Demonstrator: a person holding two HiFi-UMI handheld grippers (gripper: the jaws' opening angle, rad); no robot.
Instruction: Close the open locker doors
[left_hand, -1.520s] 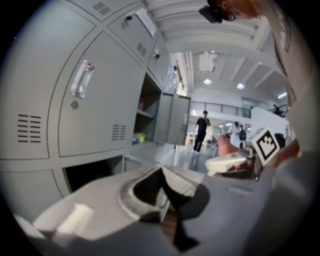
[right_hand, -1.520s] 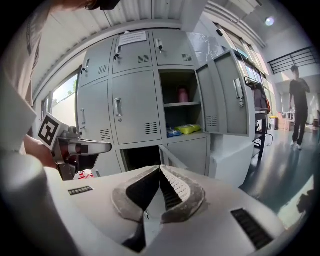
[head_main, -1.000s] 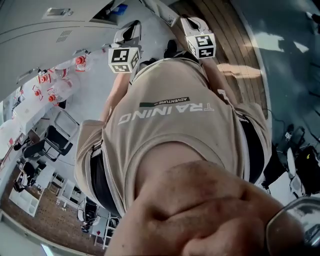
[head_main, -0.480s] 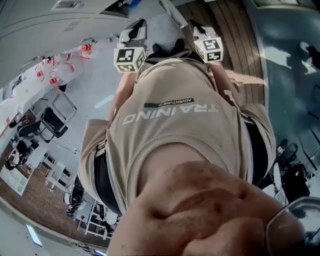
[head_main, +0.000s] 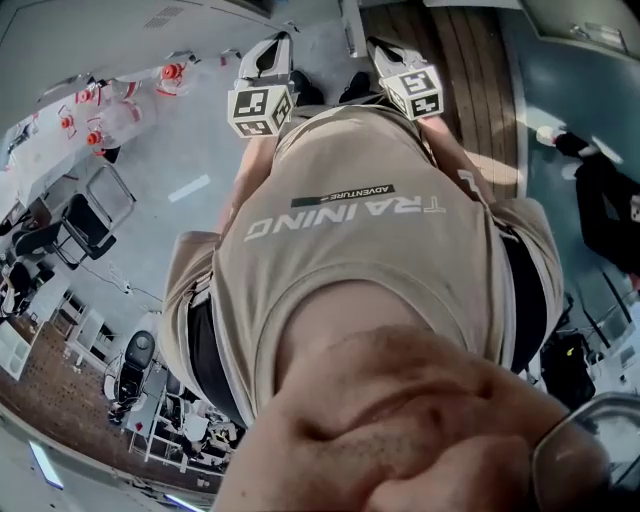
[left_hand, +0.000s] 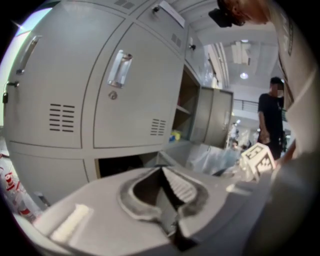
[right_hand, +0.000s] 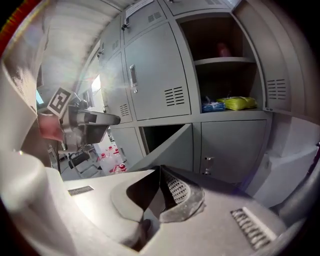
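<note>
Left gripper: the left gripper (left_hand: 162, 172) has its jaws pressed together on nothing and faces the grey lockers (left_hand: 135, 100).
Right gripper: the right gripper (right_hand: 161, 171) is likewise closed and empty, clear of any door.
Lower locker door (right_hand: 172, 145): it is swung out at 12 o'clock, just beyond the right gripper's jaws, with a dark compartment behind it.
Upper locker door (right_hand: 272, 65): it stands open at 2 o'clock and is vented. Its compartment shows a shelf (right_hand: 225, 60) and, below that, a yellow bag (right_hand: 241, 103).
Handling: both doors look like thin painted sheet metal, so they are probably light and stiff, free on their hinges and slick to the touch. A hard shove may make one bounce back open.
Hold: no clamping seems needed. Lay closed jaws flat on the outer face near the free edge, far from the hinge, and push steadily until the door seats.
</note>
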